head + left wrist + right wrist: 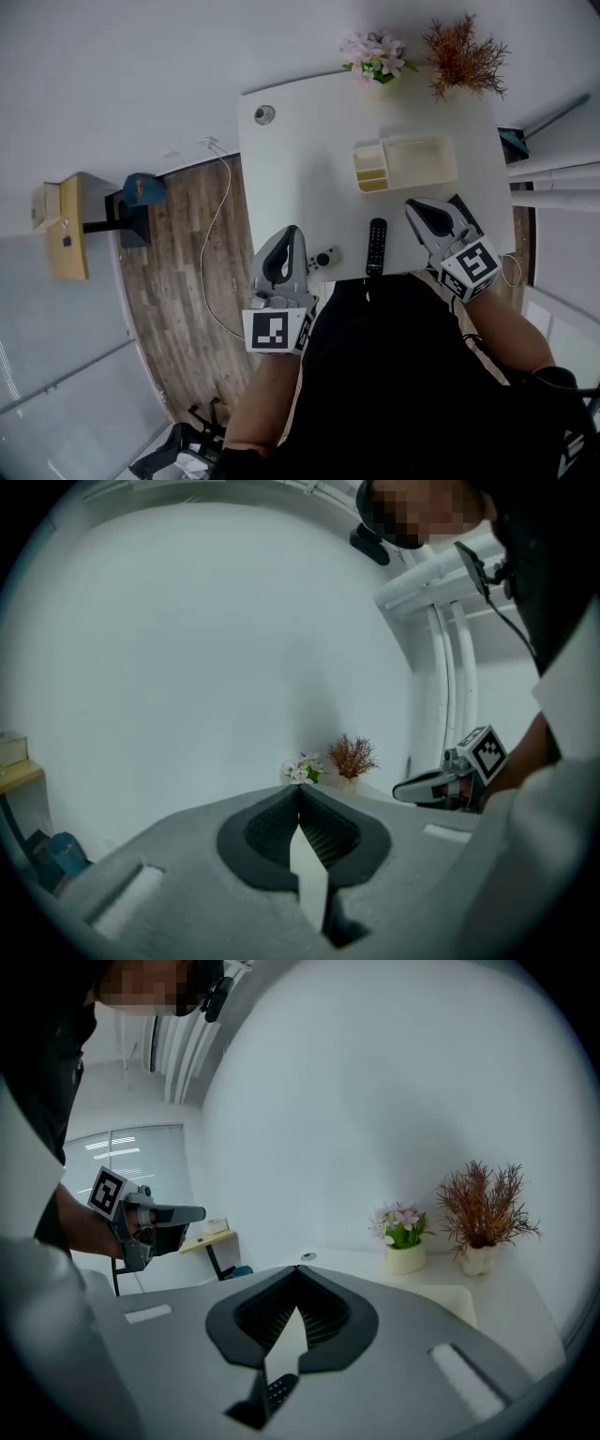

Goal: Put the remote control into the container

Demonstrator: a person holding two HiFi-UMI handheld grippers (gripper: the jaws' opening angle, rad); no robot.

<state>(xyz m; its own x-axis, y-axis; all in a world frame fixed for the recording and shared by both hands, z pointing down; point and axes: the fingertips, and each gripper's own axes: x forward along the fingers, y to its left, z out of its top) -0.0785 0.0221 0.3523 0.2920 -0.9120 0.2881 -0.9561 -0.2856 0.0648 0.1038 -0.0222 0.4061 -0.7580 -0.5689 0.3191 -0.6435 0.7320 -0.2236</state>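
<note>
Left gripper [291, 234] and right gripper [414, 210] flank remote control [376, 247], head view, neither touching; container [405, 164] lies beyond. Left gripper view: jaws together, empty. Right gripper view: jaws together, empty; remote control glimpsed beneath.

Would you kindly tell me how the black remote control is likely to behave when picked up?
The remote control looks like a slim, hard bar, so probably stiff and light. Lying flat on the table, it should not roll, though a push near one end may spin it. Its smooth dark casing might slip if pinched off-centre.
</note>
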